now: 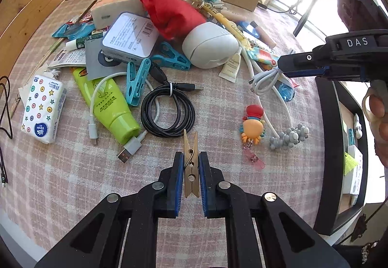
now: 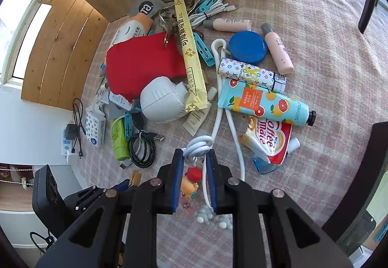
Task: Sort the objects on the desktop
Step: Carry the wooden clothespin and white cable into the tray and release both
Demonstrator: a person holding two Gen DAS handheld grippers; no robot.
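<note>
From my left wrist, my left claw point(image 1: 190, 168) is clamped on a wooden clothespin point(image 1: 191, 164), pale tan with a wire spring, its legs pointing away from me over the pink checked tabletop point(image 1: 72, 171). Just beyond its tip lies one coiled black cable point(image 1: 168, 111). Left of that I count one lime-green tube point(image 1: 110, 104), a white cable point(image 1: 126, 146) looping around it, and one tissue pack point(image 1: 43, 110) printed with stars and buttons. Two teal plastic clips show here: one point(image 1: 135, 81) upright beside the green tube, one point(image 1: 172, 57) lying farther off against a white rounded gadget point(image 1: 209, 46). One red cloth point(image 1: 169, 13) drapes over the far pile. To the right sit one orange crab charm point(image 1: 252, 128) and one grey bead cluster point(image 1: 289, 138). At far right my right claw point(image 1: 281, 66) pinches a bundled white cord point(image 1: 264, 80)

From my right wrist, my right claw point(image 2: 195, 158) is closed on that same white cord bundle point(image 2: 198, 145), its coils bunched between the blue pads point(image 2: 179, 171), just above the tabletop. Beyond it I count one grapefruit-print tube point(image 2: 264, 104), one coffee creamer sachet point(image 2: 269, 140), one blue round tin point(image 2: 247, 47), two pink bottles point(image 2: 277, 52) point(image 2: 228, 24) and one long yellow sachet point(image 2: 190, 54)
</note>
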